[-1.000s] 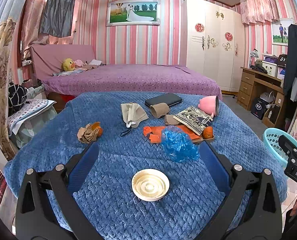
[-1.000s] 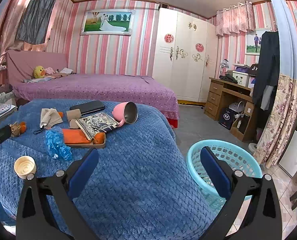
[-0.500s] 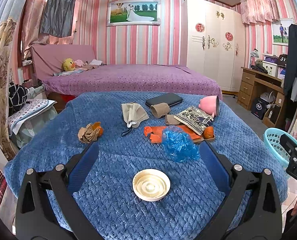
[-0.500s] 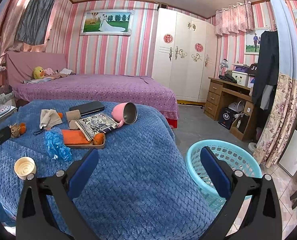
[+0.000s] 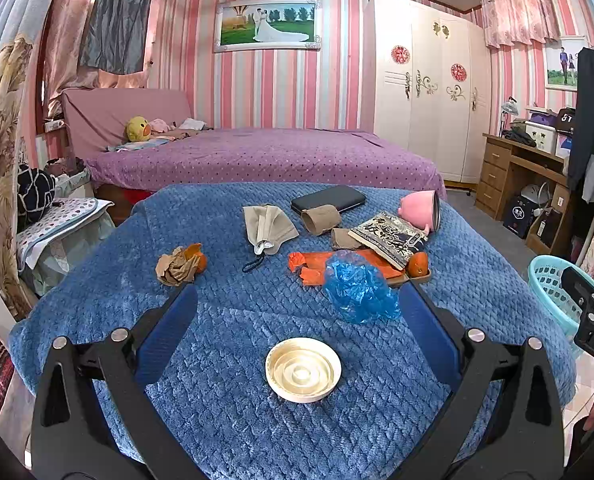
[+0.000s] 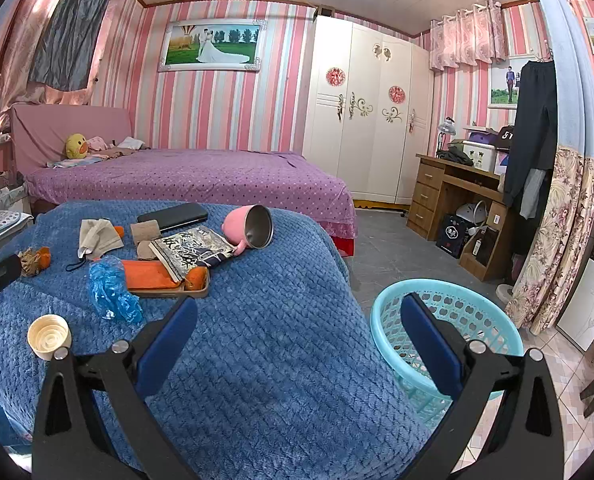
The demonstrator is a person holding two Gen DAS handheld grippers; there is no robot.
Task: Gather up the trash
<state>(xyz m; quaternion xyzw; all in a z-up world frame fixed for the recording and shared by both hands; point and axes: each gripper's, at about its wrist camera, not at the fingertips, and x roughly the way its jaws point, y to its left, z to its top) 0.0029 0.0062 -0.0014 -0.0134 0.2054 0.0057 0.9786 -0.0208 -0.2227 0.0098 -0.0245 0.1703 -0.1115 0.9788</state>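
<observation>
Left wrist view: the left gripper (image 5: 297, 320) hangs with fingers spread wide and empty, framing a cream round lid (image 5: 303, 369) at lower centre on the blue quilted cover (image 5: 225, 420). A crumpled blue plastic bag (image 5: 359, 290) lies just beyond; a crumpled brown paper wad (image 5: 179, 266) sits left of centre. For a clean pick, the pads should probably straddle the lid's rim, since it lies flat.

Right wrist view: the right gripper (image 6: 299, 322) is likewise wide and empty, lower centre. The turquoise basket (image 6: 385, 312), lower right, stands beside the bed as the likely drop point.
</observation>
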